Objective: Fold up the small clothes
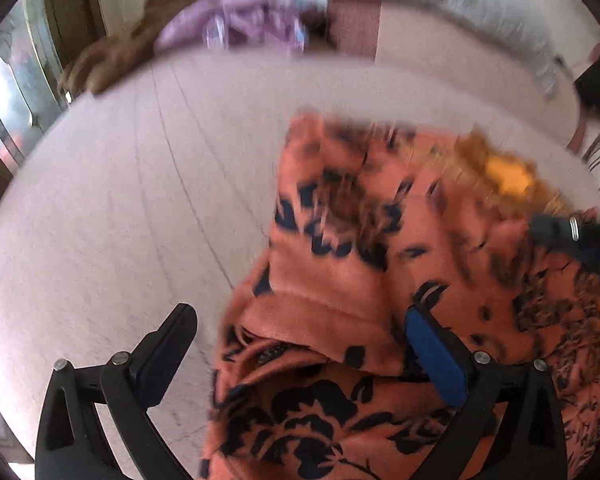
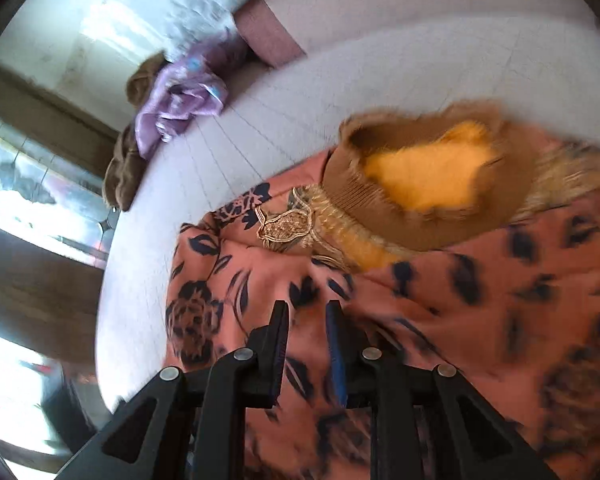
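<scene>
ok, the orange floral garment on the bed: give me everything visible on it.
The orange floral garment is soft woven-looking cloth, salmon-orange with dark navy flower and leaf prints. It lies crumpled and partly folded over itself on the pale bedspread. A brown knit piece with yellow lining rests on it. The left gripper straddles a fold, open; the right gripper stands narrow over the cloth, grip unclear.
</scene>
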Motion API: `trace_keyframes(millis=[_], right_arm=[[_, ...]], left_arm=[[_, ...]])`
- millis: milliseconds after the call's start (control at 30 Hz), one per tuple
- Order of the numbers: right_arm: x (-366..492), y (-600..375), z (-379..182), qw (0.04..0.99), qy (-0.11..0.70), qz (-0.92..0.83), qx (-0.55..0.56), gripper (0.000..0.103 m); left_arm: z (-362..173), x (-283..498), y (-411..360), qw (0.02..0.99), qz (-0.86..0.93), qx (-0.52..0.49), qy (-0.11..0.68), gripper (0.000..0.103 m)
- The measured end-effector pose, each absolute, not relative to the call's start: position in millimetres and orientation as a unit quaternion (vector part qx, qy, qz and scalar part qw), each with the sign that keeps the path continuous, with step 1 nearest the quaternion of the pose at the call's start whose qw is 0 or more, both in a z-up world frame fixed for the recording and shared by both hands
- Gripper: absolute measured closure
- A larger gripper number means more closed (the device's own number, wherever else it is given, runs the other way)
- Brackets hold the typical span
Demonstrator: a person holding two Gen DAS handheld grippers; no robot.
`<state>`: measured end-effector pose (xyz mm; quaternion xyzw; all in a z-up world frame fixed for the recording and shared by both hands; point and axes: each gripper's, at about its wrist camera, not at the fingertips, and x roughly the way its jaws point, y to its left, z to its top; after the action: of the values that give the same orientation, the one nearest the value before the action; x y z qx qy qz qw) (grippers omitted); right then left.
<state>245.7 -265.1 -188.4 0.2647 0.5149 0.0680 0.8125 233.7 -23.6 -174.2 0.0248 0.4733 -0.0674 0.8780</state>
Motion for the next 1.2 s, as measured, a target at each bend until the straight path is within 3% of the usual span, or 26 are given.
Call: trace_keyframes(millis=[100, 233, 333, 600, 667, 800, 1200], right_arm=[[203, -288, -167, 0.828, 0.510, 0.055, 0.227, 0.081], [163, -328, -171, 0.824, 0.532, 0.004, 0.194, 0.080], [140, -349, -199, 0.798, 0.563, -0.012, 0.213, 0.080], [86, -396, -178, 0.843, 0.470, -0.034, 0.259, 0.080], [80, -417, -180, 0.855, 0.432, -0.059, 0.280, 0.080], [85, -429, -209, 0.836, 0.450, -0.047, 0.310, 0.079], [81, -410, -183, 0.862, 0.411, 0.004, 0.297, 0.078]], left_arm=[[-156, 214, -31, 0.904, -0.085, 0.059, 0.415, 0.000], [-200, 221, -58, 0.850, -0.103, 0.122, 0.502, 0.000], [-195, 216, -62, 0.861, -0.100, 0.127, 0.481, 0.000], [-180, 194, -49, 0.895, -0.084, 0.137, 0.416, 0.000], [-193, 199, -50, 0.884, -0.077, 0.151, 0.435, 0.000], [-192, 200, -37, 0.880, -0.085, 0.117, 0.452, 0.000], [-152, 133, -34, 0.911, -0.065, 0.107, 0.392, 0.000]])
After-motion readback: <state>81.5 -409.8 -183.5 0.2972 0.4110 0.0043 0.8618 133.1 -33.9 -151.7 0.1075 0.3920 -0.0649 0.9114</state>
